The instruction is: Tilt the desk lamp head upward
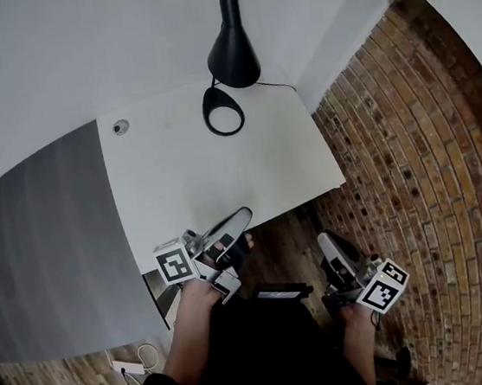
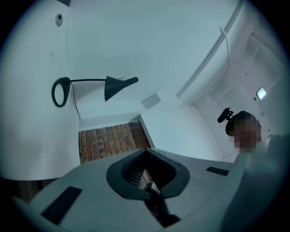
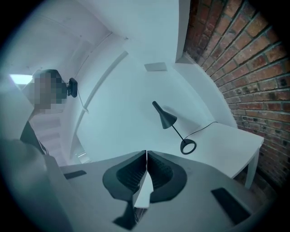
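Left gripper (image 2: 145, 153), right gripper (image 3: 146, 156): fingers pressed together, nothing held, well apart from the lamp. White counter (image 1: 186, 168) sits in the corner between white wall (image 1: 75, 51) and brick wall (image 1: 429, 164). Desk lamp (image 1: 233, 53) at the counter's far end: long axis near upright, head opening downward over ring base (image 1: 207, 111).

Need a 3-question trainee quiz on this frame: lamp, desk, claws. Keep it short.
1. True or false: the right claw is gripping the desk lamp.
2. Pick one. The desk lamp stands on: A) the white desk; B) the wooden floor; C) a wall shelf.
3. Fill the gap: in the head view, the wall to the right of the white desk is made of ____.

Key:
1. False. The right claw's jaws are together with nothing between them, and it is well short of the desk lamp.
2. A.
3. Brick.
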`<state>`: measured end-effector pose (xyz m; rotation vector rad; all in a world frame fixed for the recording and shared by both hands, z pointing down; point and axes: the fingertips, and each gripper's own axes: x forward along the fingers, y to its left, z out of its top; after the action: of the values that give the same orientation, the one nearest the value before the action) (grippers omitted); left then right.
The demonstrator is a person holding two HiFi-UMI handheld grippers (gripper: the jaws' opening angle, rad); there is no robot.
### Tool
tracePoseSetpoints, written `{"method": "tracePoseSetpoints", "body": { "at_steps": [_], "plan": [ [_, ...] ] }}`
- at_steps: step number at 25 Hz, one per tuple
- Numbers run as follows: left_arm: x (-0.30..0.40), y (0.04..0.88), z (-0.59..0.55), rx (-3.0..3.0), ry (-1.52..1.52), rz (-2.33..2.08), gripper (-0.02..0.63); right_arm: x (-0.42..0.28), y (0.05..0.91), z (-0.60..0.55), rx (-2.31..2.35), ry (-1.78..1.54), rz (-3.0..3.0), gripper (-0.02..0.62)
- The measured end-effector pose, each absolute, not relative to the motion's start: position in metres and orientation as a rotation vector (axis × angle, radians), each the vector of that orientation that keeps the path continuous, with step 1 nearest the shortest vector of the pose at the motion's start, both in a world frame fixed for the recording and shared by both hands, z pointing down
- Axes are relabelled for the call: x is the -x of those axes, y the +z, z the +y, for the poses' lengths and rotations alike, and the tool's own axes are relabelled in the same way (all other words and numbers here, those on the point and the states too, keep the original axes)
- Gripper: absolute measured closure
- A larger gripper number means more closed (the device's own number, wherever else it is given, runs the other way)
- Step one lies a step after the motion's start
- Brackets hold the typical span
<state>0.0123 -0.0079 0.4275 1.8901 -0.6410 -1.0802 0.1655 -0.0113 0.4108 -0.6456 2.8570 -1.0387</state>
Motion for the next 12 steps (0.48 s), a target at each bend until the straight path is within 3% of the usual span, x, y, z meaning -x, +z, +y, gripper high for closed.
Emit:
{"method": "tracePoseSetpoints", "body": {
  "at_steps": [12],
  "plan": [
    [0.017,0.426,-0.028,-1.908,-1.084,-0.777,0.595,-0.13,0.42,-0.05,0.504,-1.129,2.864,0.58]
  ]
}}
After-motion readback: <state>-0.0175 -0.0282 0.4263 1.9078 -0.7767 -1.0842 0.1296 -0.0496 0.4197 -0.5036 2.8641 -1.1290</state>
